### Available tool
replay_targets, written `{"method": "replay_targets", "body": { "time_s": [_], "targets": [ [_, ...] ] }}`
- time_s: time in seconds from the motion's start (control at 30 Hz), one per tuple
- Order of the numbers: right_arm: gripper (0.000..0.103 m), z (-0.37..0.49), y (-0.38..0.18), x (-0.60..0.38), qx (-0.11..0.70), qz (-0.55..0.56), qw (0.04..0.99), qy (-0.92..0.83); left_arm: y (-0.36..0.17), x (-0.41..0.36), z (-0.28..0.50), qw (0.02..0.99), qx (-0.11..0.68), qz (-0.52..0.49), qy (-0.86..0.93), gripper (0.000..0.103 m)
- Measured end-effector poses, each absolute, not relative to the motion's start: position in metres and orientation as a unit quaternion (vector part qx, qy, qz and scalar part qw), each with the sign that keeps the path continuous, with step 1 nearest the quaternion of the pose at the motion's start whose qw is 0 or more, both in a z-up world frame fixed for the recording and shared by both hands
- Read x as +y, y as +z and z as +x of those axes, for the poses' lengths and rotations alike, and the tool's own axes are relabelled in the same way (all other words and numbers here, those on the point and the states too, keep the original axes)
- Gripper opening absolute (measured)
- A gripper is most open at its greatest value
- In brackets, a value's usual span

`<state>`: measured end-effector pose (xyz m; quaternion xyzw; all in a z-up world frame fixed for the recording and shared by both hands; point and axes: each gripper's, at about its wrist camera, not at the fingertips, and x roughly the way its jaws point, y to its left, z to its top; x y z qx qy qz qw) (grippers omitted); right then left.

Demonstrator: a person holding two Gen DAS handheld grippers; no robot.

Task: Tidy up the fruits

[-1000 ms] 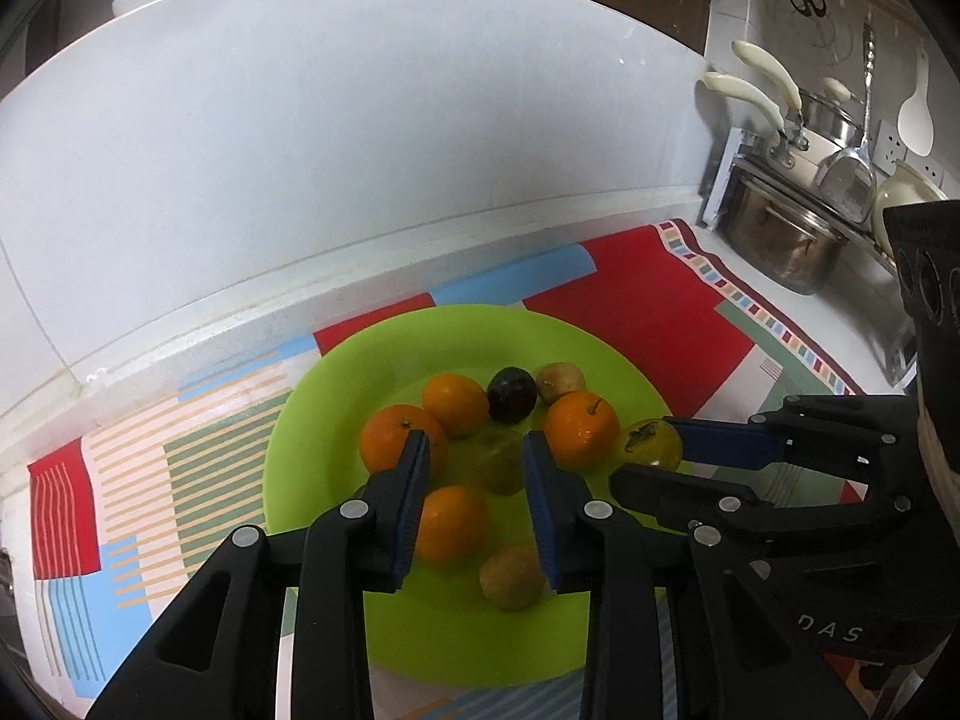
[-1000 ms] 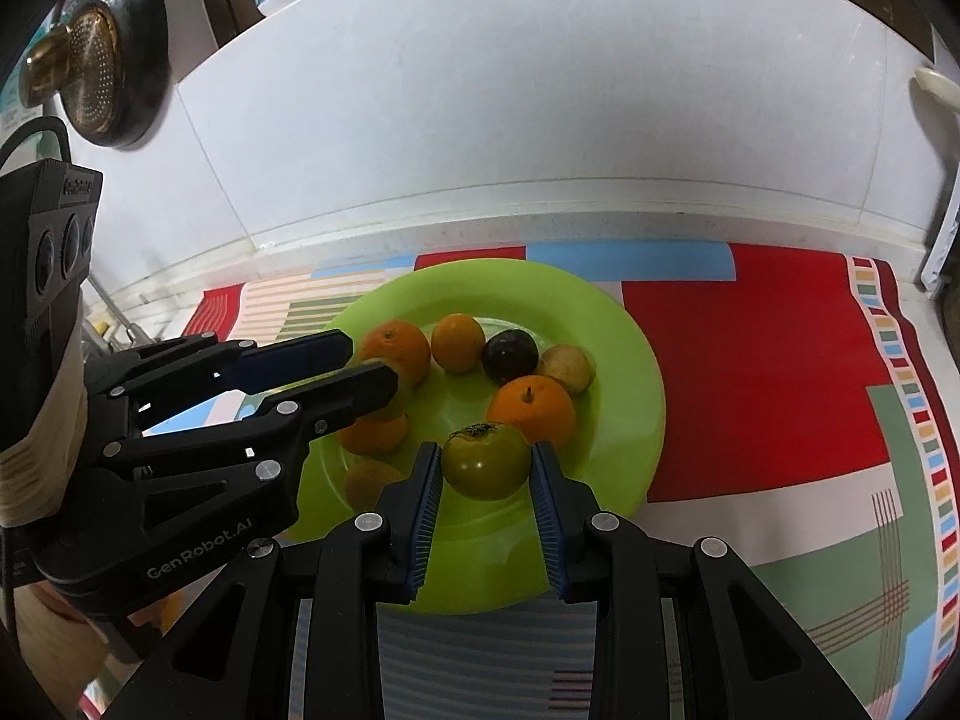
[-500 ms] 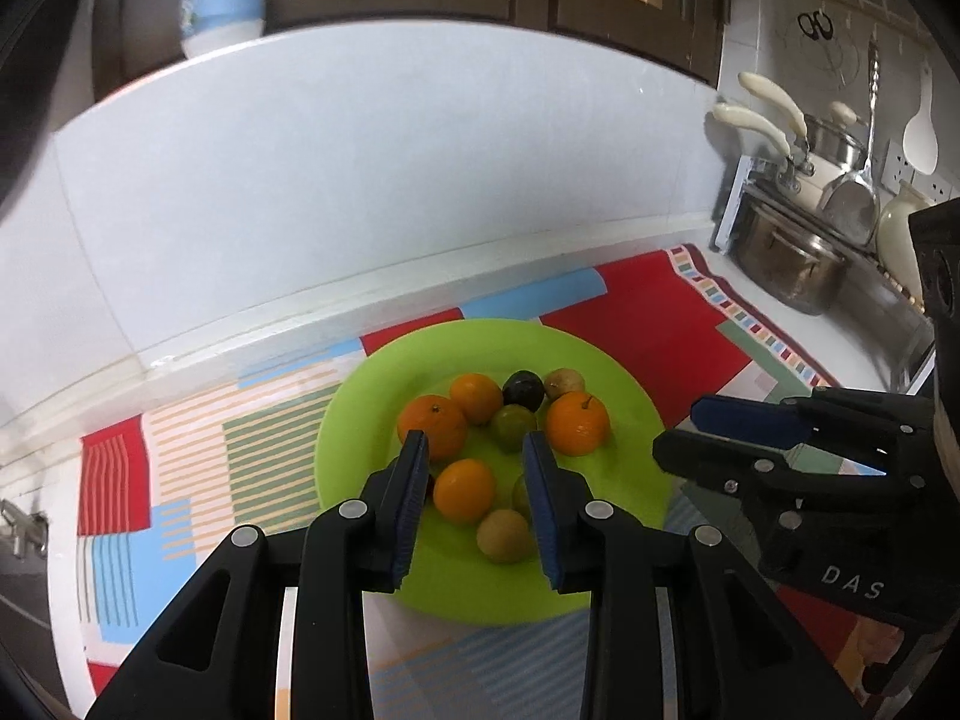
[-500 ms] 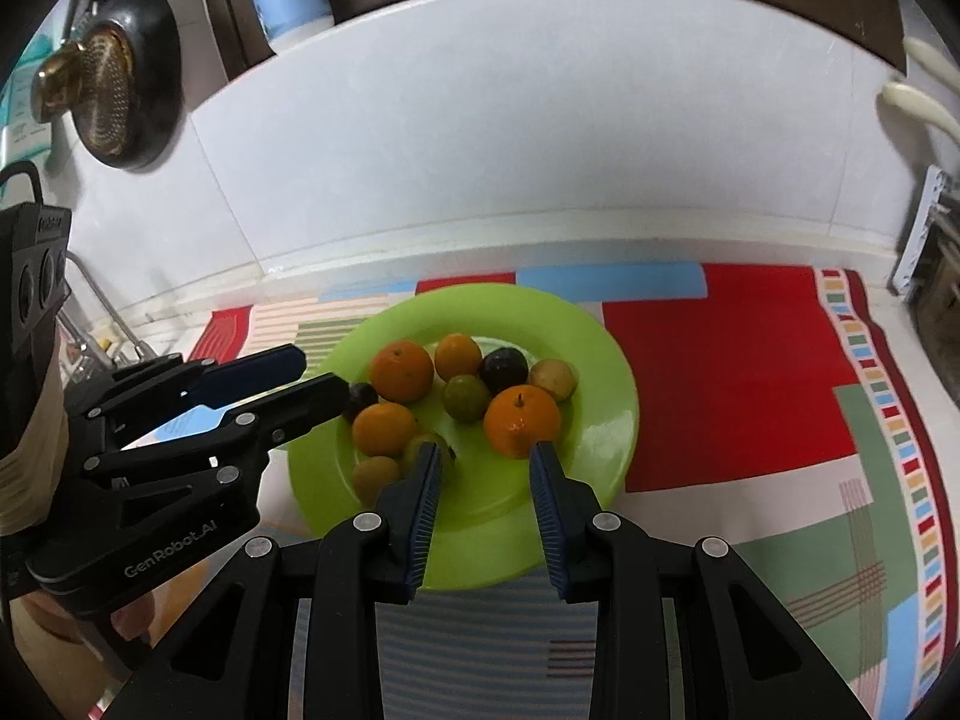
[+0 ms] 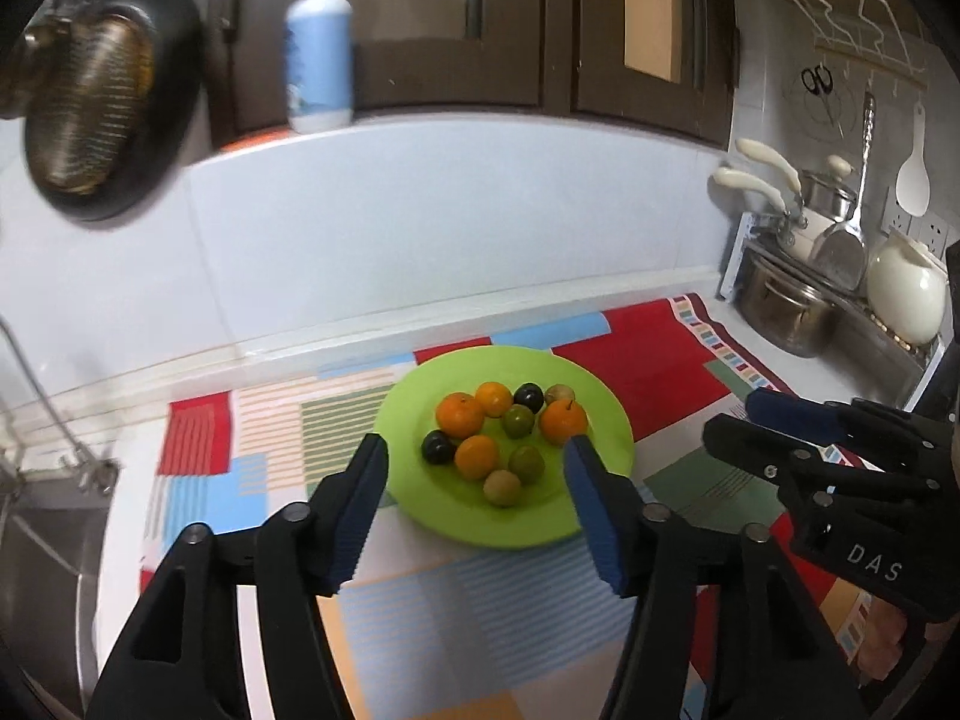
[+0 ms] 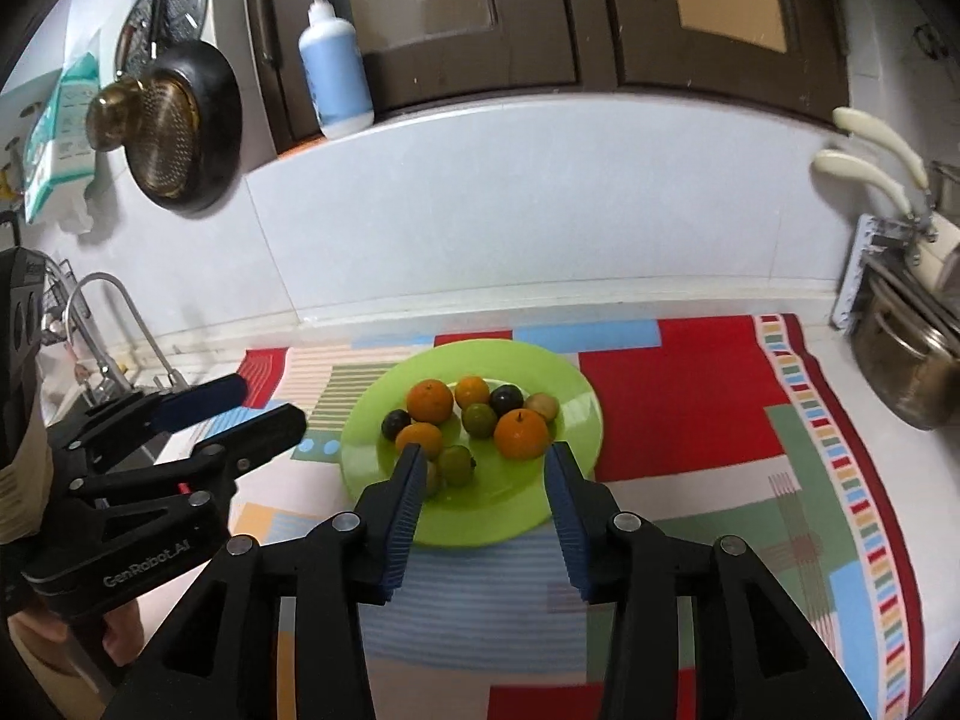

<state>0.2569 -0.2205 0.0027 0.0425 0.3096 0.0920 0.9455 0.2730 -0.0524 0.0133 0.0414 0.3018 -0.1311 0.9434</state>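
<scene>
Both grippers have pulled back and up from the green plate (image 5: 606,420) since a second ago, when the right one was clamped on a green fruit and the left stood among the fruit; the plate now looks smaller in both wrist views and more of the kitchen shows. The left gripper (image 5: 477,450) has just been opening its jaws and now stands released, with nothing between its blue pads (image 5: 354,516). The right gripper (image 6: 483,459) has also just been opening; it too is unclenched and holds no fruit.

All the fruit lies on the plate, which rests on a patchwork mat (image 6: 690,384) on the counter. In the right wrist view, a stemmed orange (image 6: 521,433) sits at about four o'clock of the cluster, another orange (image 6: 429,401) at ten o'clock, a third (image 6: 472,391) at twelve and a fourth (image 6: 418,438) at eight. One dark plum (image 6: 507,399) lies at one o'clock, a second (image 6: 396,423) at nine. A green fruit (image 6: 478,419) fills the centre, another (image 6: 456,463) lies at six o'clock, and a brownish one (image 6: 541,404) at two o'clock.

On the ledge at twelve o'clock stands a blue pump bottle (image 6: 335,69); a dark pan (image 6: 180,132) hangs at ten o'clock, and steel pots (image 5: 780,312) stand at three o'clock in the left wrist view.
</scene>
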Motion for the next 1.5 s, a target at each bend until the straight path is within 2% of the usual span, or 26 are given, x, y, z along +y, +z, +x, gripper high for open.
{"method": "replay_targets", "body": {
  "time_s": [0.17, 0.37, 0.47, 0.63, 1.0, 1.5],
  "targets": [
    [0.051, 0.225, 0.011, -0.222, 0.296, 0.045, 0.950, 0.083, 0.020, -0.048, 0.240, 0.949, 0.292, 0.043, -0.111, 0.070],
    [0.051, 0.189, 0.018, -0.227, 0.284, 0.050, 0.954, 0.083, 0.031, -0.048, 0.201, 0.956, 0.273, 0.049, -0.099, 0.077],
    [0.055, 0.172, 0.021, -0.228, 0.277, 0.050, 0.956, 0.080, 0.037, -0.048, 0.183, 0.958, 0.266, 0.051, -0.095, 0.081],
    [0.055, 0.146, 0.027, -0.231, 0.267, 0.048, 0.960, 0.076, 0.041, -0.048, 0.157, 0.959, 0.262, 0.055, -0.091, 0.081],
    [0.055, 0.102, 0.031, -0.222, 0.262, 0.040, 0.960, 0.091, 0.050, -0.042, 0.111, 0.964, 0.248, 0.047, -0.082, 0.089],
    [0.055, 0.076, 0.037, -0.220, 0.251, 0.033, 0.963, 0.092, 0.055, -0.036, 0.087, 0.969, 0.233, 0.045, -0.068, 0.099]
  ]
}}
